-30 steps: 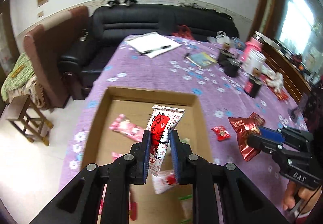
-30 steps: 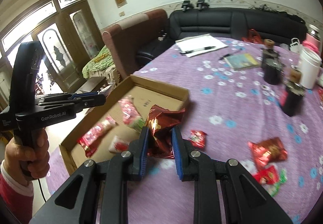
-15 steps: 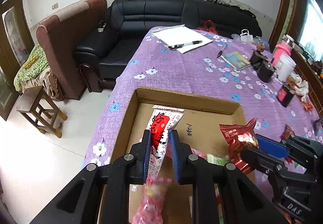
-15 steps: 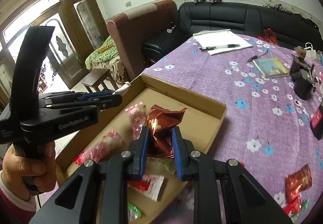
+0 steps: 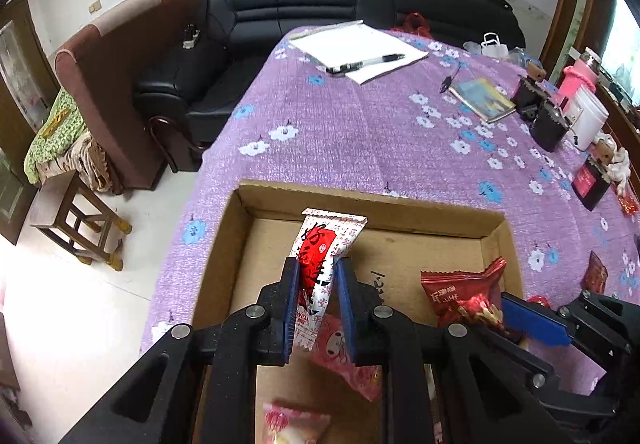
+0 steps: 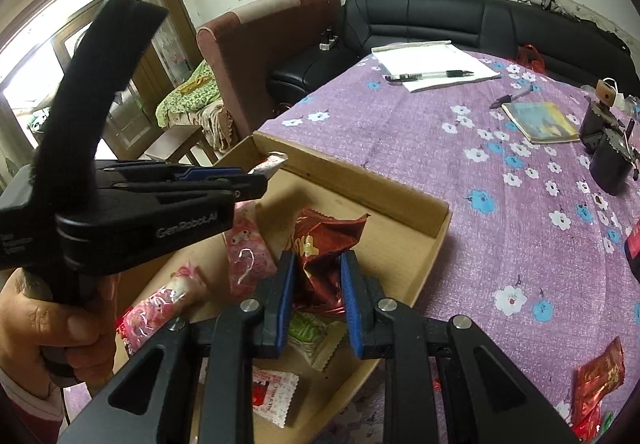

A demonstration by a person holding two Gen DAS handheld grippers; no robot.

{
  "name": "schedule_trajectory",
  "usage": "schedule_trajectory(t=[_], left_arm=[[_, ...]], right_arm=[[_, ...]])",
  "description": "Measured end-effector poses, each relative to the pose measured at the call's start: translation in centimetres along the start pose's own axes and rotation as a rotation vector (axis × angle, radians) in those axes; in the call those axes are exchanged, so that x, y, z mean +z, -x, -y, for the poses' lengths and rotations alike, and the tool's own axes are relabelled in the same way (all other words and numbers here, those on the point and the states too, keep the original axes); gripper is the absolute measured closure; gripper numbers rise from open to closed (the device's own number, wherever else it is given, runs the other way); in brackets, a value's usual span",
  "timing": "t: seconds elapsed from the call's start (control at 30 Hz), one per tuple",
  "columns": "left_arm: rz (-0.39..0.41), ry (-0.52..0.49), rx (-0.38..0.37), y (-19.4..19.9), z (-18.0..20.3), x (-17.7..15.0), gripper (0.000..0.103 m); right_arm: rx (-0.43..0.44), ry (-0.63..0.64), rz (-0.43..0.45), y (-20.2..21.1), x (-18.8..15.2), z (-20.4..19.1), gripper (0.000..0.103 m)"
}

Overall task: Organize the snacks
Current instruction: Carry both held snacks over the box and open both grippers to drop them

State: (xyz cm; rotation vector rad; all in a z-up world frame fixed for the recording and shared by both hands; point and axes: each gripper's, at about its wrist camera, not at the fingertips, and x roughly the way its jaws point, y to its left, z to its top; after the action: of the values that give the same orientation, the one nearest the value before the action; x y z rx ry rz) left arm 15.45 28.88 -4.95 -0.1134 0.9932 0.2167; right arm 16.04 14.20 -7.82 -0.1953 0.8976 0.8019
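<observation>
The left tool (image 5: 316,284) covers the lower end of the white-and-red packet (image 5: 320,256). Below the right tool (image 6: 316,280), the green wrapper (image 6: 306,328) is half hidden. The pink sachet (image 5: 296,422) under the left tool is cut by the frame's bottom edge.

I see the box (image 5: 400,218) at the near table (image 5: 360,140) edge, the sofa (image 5: 320,4) behind the table. In the box: my left gripper (image 5: 317,284) has a packet (image 5: 324,244) up over the far left corner, my right gripper (image 6: 318,276) has a wrapper (image 6: 324,240) over the middle. Loose packets (image 6: 248,252) lie on the box floor under both. Notepad (image 5: 356,48) with a pen (image 5: 368,62) on it sits at the far edge, booklet (image 5: 482,98) to its right, cups (image 5: 548,124) further right. Stool (image 5: 72,212) on the floor left of the table.
</observation>
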Motion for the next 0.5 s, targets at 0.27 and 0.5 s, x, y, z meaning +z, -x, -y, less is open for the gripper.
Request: schedule_trajectory(t=[0.27, 0.5], left_arm=[[-0.036, -0.018, 0.05, -1.3, 0.6, 0.0, 0.082], [-0.022, -0.009, 0.075, -0.4, 0.2, -0.3, 0.077]], right_arm=[[-0.006, -0.022, -0.004, -0.2, 0.0, 0.8, 0.08], [0.002, -0.025, 0.014, 1.1, 0.1, 0.8, 0.08]])
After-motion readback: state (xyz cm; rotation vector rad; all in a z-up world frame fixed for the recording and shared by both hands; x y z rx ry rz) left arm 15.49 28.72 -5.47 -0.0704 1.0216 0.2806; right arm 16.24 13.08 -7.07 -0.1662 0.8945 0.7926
